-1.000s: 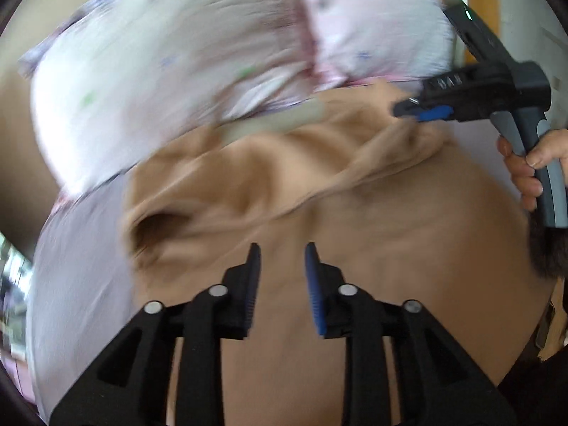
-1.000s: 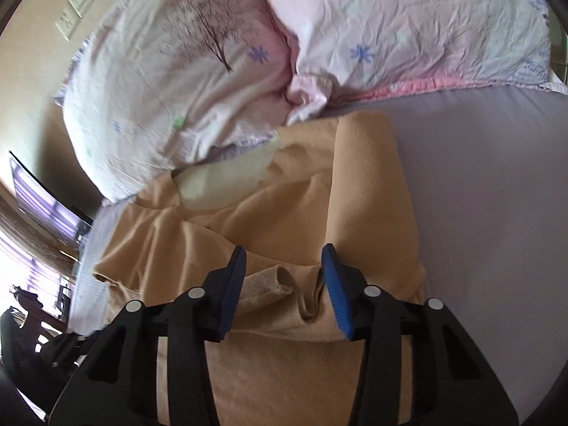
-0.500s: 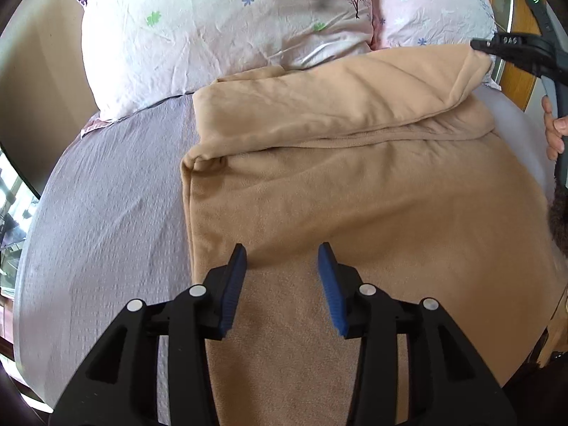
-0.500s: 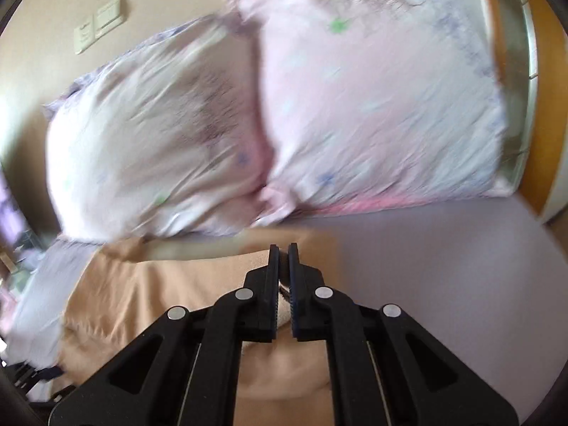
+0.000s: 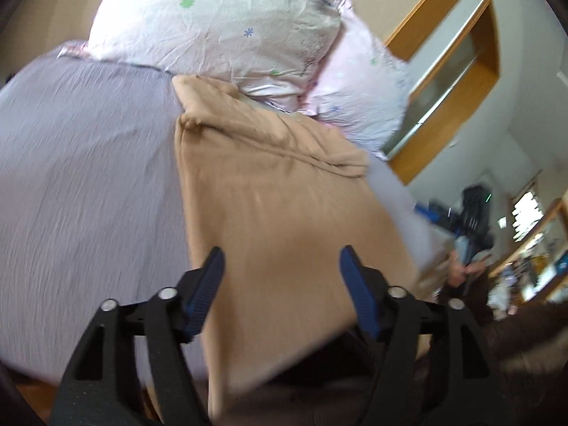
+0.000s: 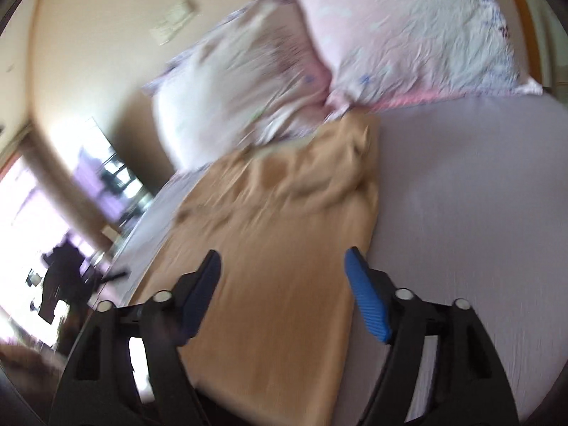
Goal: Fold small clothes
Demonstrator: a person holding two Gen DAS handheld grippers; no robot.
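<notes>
A tan garment (image 5: 277, 213) lies flat on the lilac bed sheet (image 5: 81, 177), with a folded band along its far end by the pillows. It also shows in the right wrist view (image 6: 284, 248), bunched at the far end. My left gripper (image 5: 282, 284) is open and empty above the garment's near part. My right gripper (image 6: 284, 284) is open and empty above the garment, its right finger near the garment's right edge. Both views are blurred by motion.
Two pale floral pillows (image 5: 227, 25) (image 6: 408, 32) lie at the head of the bed. Bare sheet (image 6: 461, 195) lies right of the garment. A wooden door frame (image 5: 443, 81) and cluttered shelves stand at the right. A bright window and dark furniture (image 6: 64, 277) are at the left.
My right gripper has let go of the garment's folded edge, opened wide and pulled back. My left gripper has opened wider and swung its view to the right.
</notes>
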